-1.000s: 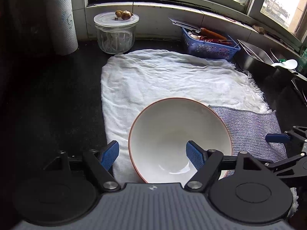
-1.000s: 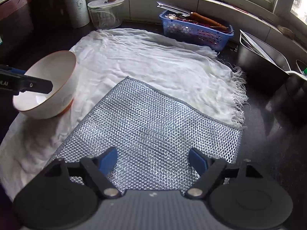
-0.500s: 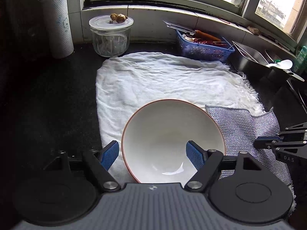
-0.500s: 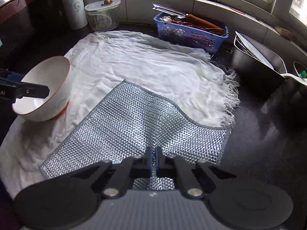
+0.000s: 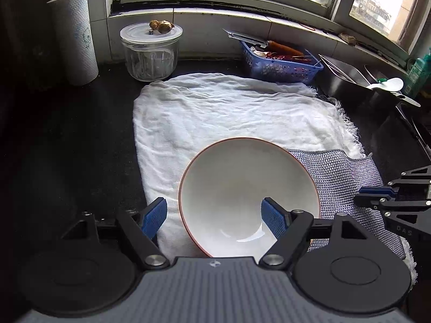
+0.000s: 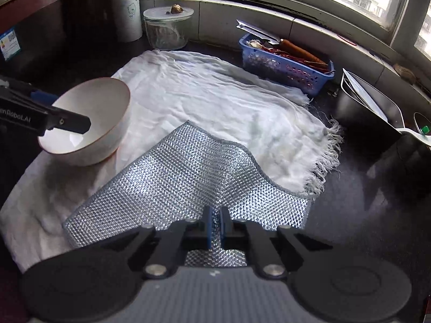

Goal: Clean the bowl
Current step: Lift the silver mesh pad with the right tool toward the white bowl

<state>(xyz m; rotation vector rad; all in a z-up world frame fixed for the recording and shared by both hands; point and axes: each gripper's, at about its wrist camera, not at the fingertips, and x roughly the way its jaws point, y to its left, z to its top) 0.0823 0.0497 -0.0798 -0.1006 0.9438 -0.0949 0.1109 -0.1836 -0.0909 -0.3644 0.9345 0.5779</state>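
A white bowl [image 5: 242, 185] with an orange rim is tilted up off the white towel [image 5: 215, 113], its near wall between the jaws of my left gripper [image 5: 214, 218]. One blue pad is inside the bowl, the other outside its left wall, with a gap there. The bowl also shows in the right wrist view [image 6: 91, 123]. My right gripper [image 6: 214, 226] is shut on the near edge of a silvery mesh dishcloth [image 6: 188, 183], which is lifted and bulges upward. The cloth shows right of the bowl in the left wrist view [image 5: 347, 177].
At the back stand a glass jar with a lid [image 5: 150, 51], a paper towel roll [image 5: 74, 35] and a blue basket [image 5: 280, 64] with a knife. Steel pans and a white spoon [image 5: 388, 83] sit at the right on the dark counter [image 5: 67, 148].
My right gripper closed on the mesh cloth and has lifted it, so it bulges off the towel. The left gripper has raised and tilted the bowl a little.
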